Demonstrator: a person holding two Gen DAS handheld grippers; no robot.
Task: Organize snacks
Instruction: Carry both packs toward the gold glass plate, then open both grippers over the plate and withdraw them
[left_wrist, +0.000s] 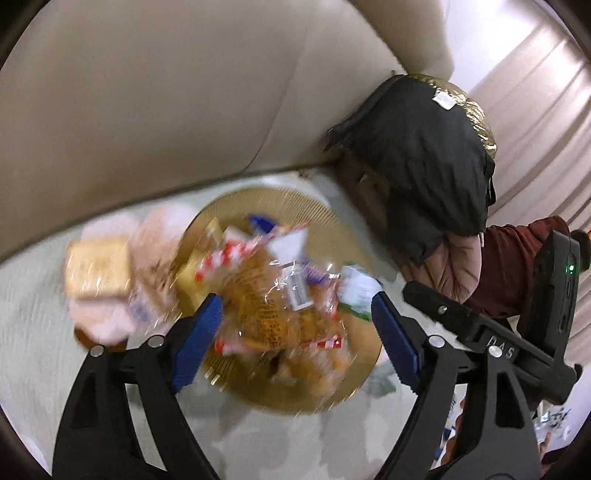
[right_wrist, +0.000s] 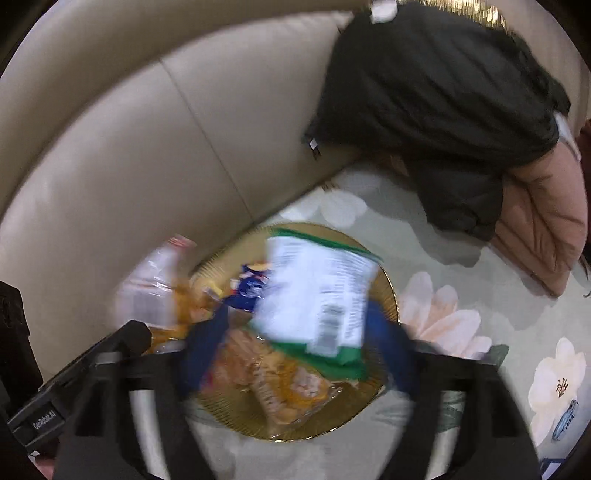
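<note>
A round gold plate (left_wrist: 332, 391) lies on a floral cloth, piled with snack packs; it also shows in the right wrist view (right_wrist: 325, 424). A clear bag of golden pastries (left_wrist: 273, 314) with red-white trim sits between my left gripper's (left_wrist: 295, 332) open blue fingers. A bread pack (left_wrist: 98, 271) lies left of the plate. In the right wrist view a green and white packet (right_wrist: 321, 295) lies on top, between my right gripper's (right_wrist: 299, 350) open fingers. A blue wrapper (right_wrist: 247, 288) and a pastry bag (right_wrist: 277, 387) lie beside it. Both views are motion-blurred.
A beige sofa back (left_wrist: 166, 103) curves behind the plate. A dark jacket (left_wrist: 424, 155) and a pink padded coat (right_wrist: 543, 221) lie at the right. The floral cloth (right_wrist: 461, 332) spreads to the right. The right gripper's body (left_wrist: 498, 350) shows at the right.
</note>
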